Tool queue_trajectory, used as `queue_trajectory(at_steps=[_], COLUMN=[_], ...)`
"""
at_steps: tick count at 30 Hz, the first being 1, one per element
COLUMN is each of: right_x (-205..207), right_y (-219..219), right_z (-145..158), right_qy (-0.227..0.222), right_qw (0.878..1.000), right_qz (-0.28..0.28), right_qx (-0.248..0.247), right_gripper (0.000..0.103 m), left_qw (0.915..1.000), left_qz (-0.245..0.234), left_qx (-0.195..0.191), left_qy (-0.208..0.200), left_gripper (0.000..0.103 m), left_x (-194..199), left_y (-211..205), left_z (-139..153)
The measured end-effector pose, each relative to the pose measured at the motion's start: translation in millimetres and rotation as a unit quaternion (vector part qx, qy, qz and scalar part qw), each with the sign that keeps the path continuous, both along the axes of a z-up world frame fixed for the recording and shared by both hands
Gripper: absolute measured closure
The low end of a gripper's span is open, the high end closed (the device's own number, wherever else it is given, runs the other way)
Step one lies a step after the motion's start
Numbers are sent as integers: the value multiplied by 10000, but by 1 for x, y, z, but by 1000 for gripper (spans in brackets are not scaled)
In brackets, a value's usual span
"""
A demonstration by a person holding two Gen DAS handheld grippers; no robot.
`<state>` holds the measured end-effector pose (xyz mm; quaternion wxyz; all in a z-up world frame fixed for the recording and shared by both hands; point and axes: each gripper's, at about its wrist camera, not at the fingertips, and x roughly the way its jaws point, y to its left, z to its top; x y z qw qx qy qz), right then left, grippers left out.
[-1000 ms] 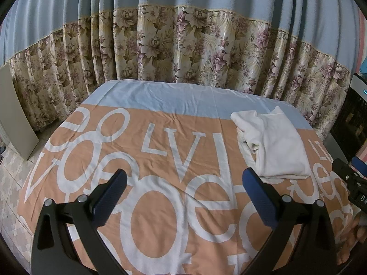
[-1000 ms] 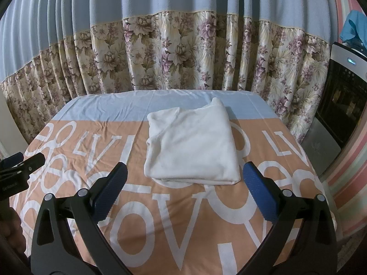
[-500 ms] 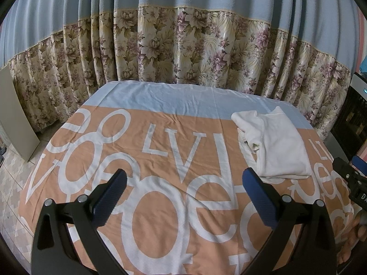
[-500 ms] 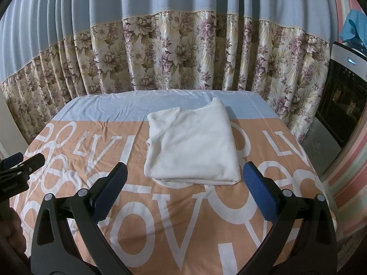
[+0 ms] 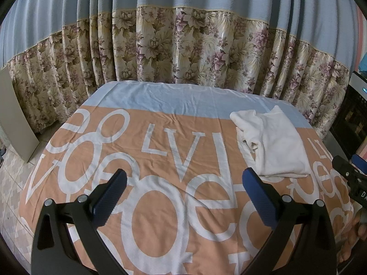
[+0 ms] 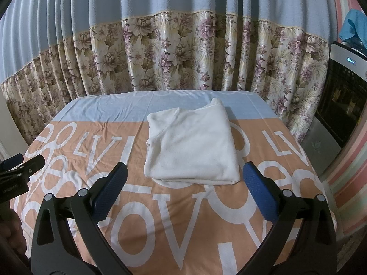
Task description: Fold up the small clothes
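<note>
White folded garment, underside hidden, layers unclear

White garment, folded into neat rectangle, lying flat on table's far right w/ layered edges facing left.

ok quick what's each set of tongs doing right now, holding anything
Left tongs: open, holding nothing, above the bedsheet.
Right tongs: open, holding nothing, just short of the folded white garment.

Your left gripper: jaws spread wide, empty, lower frame. Your right gripper: likewise.
</note>
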<state>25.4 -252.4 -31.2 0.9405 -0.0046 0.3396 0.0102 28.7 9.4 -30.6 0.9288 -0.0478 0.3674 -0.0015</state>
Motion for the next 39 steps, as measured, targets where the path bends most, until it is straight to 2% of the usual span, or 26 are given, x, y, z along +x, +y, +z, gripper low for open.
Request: queue_trajectory(at_steps=[12, 21, 29, 39], right_x=[0, 0, -1, -1], right_y=[0, 3, 3, 4], right_z=[0, 0, 0, 0], right_qy=[0, 24, 20, 8], right_qw=[10000, 10000, 10000, 10000], right_qz=[1, 6, 3, -1], right_qx=[12, 14, 23, 24], right_gripper=[3, 3, 3, 3], left_qw=[10000, 9993, 9998, 9997], left_qz=[-64, -224, -114, -234], left_qx=[-19, 132, 86, -7], left_qy=[71, -275, -147, 17], left_gripper=[2, 2, 2, 2], left_x=[-1, -5, -4, -3], left_y=[1, -1, 3, 0], left_z=[2, 8, 3, 4])
